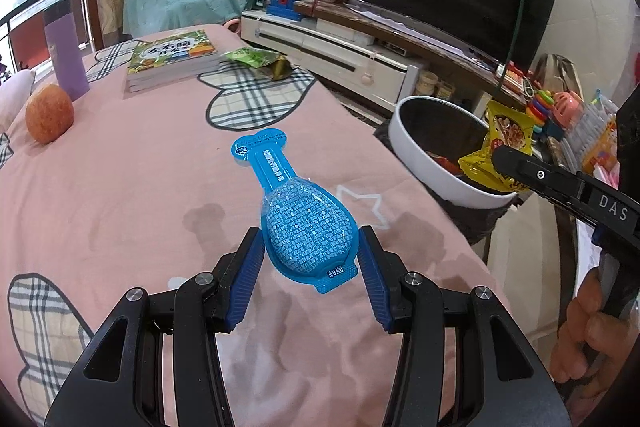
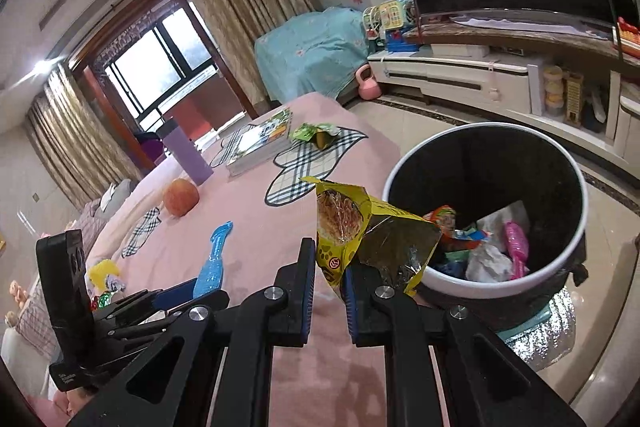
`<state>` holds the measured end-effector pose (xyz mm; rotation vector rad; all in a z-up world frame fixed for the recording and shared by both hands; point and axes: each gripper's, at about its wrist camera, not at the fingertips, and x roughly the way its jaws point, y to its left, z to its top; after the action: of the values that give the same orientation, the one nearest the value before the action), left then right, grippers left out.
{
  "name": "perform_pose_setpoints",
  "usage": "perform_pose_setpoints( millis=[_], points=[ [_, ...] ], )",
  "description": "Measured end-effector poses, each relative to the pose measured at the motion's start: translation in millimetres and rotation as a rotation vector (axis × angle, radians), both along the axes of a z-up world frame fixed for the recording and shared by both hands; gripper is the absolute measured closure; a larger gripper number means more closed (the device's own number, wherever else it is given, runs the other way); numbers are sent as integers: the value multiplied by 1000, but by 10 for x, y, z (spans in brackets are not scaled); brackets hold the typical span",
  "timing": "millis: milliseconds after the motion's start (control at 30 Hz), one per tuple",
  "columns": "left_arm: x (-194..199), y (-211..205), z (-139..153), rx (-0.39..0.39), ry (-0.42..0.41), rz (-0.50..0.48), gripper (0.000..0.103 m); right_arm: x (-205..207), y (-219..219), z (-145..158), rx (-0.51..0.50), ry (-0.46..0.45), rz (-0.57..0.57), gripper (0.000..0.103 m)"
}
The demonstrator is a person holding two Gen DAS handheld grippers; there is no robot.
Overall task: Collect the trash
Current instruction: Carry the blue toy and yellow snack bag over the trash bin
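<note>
My left gripper (image 1: 311,261) is shut on the wide end of a blue bottle-shaped plastic pack (image 1: 304,223), held just above the pink bedspread (image 1: 140,187). From the right wrist view the same blue pack (image 2: 211,265) shows at the lower left. My right gripper (image 2: 330,275) is shut on the lower corner of an open yellow snack bag (image 2: 344,227), beside the near rim of the trash bin (image 2: 460,287). The left wrist view has the right gripper (image 1: 505,163) with the yellow bag (image 1: 510,135) over the white-walled bin (image 1: 404,143). Several wrappers lie inside the bin.
A green wrapper (image 1: 256,59) lies at the bed's far edge beside stacked books (image 1: 172,57). A purple bottle (image 1: 66,59) and an orange fruit (image 1: 50,119) sit at the left. The bin stands on the floor off the bed's right edge, with a TV cabinet (image 2: 460,71) behind it.
</note>
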<state>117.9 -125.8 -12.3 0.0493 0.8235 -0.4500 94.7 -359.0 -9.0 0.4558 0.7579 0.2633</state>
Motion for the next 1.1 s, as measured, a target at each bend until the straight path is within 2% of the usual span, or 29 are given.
perform_pose_setpoints(
  millis=[1100],
  points=[
    [-236, -764, 283, 14, -62, -180, 55, -325, -642, -59, 46, -1, -135, 90]
  ],
)
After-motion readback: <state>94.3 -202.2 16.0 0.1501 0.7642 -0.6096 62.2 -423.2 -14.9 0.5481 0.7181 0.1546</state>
